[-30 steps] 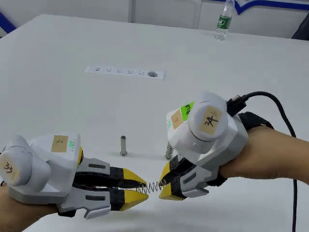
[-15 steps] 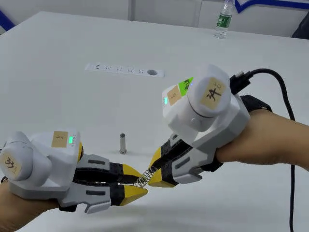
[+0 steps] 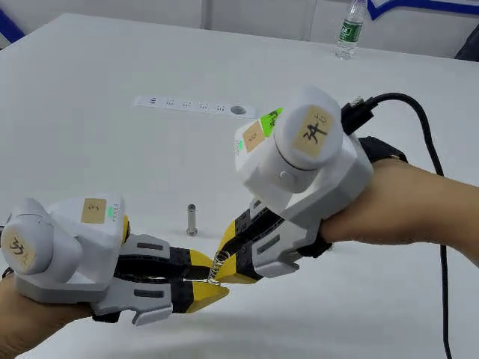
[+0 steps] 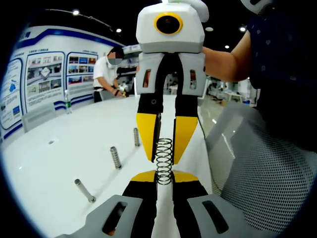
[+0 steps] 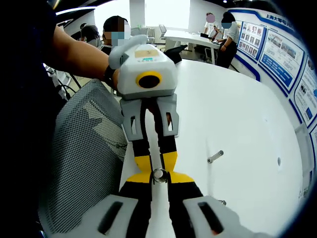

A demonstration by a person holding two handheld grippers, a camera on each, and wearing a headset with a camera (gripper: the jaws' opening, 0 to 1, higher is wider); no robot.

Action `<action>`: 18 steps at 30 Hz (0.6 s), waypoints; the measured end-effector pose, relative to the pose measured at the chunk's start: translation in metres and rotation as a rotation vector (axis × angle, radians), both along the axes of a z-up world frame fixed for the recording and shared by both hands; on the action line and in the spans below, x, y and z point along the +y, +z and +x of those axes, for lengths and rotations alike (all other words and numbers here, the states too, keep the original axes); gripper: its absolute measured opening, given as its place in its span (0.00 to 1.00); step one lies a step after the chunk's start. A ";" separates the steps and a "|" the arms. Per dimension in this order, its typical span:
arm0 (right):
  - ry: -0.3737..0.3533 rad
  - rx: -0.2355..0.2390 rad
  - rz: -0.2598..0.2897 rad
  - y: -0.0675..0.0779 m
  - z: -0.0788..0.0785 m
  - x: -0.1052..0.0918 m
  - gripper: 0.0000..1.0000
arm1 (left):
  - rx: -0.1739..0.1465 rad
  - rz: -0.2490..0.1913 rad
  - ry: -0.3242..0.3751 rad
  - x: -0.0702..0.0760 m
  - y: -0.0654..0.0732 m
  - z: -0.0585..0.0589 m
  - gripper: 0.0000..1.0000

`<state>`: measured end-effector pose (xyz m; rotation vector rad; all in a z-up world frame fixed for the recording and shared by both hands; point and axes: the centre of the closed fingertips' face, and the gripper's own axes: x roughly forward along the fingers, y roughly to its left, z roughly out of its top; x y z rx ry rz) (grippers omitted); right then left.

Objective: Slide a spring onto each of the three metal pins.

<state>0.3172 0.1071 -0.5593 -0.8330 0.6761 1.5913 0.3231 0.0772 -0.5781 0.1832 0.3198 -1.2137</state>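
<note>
Left gripper point(image 4: 164, 178) and right gripper point(image 5: 159, 178) both clamp the spring point(image 4: 164, 158) tip-to-tip — release one gently, keeping coils straight.

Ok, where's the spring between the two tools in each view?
Head view: spring low centre, between the yellow tips.
Left gripper view: spring at centre, an upright coil.
Right gripper view: spring low centre, seen end-on.
Shared landmark: the yellow tips of the left tool and right tool at its ends.
</note>
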 end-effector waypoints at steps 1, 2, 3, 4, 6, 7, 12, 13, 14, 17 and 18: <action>0.001 0.000 0.000 0.000 0.000 0.000 0.13 | 0.000 -0.001 0.001 0.000 0.000 0.000 0.10; 0.001 0.001 -0.001 0.000 0.000 0.001 0.13 | 0.000 -0.002 0.001 0.000 0.000 0.000 0.10; 0.002 0.001 -0.002 0.000 0.000 0.001 0.13 | -0.001 -0.003 0.001 -0.001 0.000 0.001 0.10; 0.003 0.003 -0.001 -0.001 0.000 0.001 0.13 | 0.000 -0.003 0.001 -0.001 0.000 0.001 0.10; 0.006 0.000 -0.007 -0.001 0.000 0.001 0.13 | -0.002 -0.005 0.002 -0.001 0.000 0.001 0.10; 0.006 -0.002 -0.008 -0.001 0.000 0.001 0.12 | -0.003 -0.004 0.004 -0.001 0.000 0.002 0.10; 0.010 -0.008 -0.021 0.000 0.003 0.002 0.12 | -0.015 -0.008 0.019 0.000 0.001 0.006 0.11; 0.011 -0.008 -0.023 0.001 0.004 0.002 0.12 | -0.014 -0.010 0.024 0.001 0.002 0.006 0.12; 0.012 -0.013 -0.023 0.002 0.006 0.003 0.12 | -0.013 -0.009 0.032 0.002 0.002 0.008 0.13; 0.013 -0.020 -0.027 0.005 0.010 0.004 0.12 | -0.009 0.003 0.046 0.006 0.000 0.009 0.19; 0.014 -0.025 -0.028 0.006 0.012 0.005 0.12 | -0.010 0.006 0.049 0.008 -0.001 0.009 0.20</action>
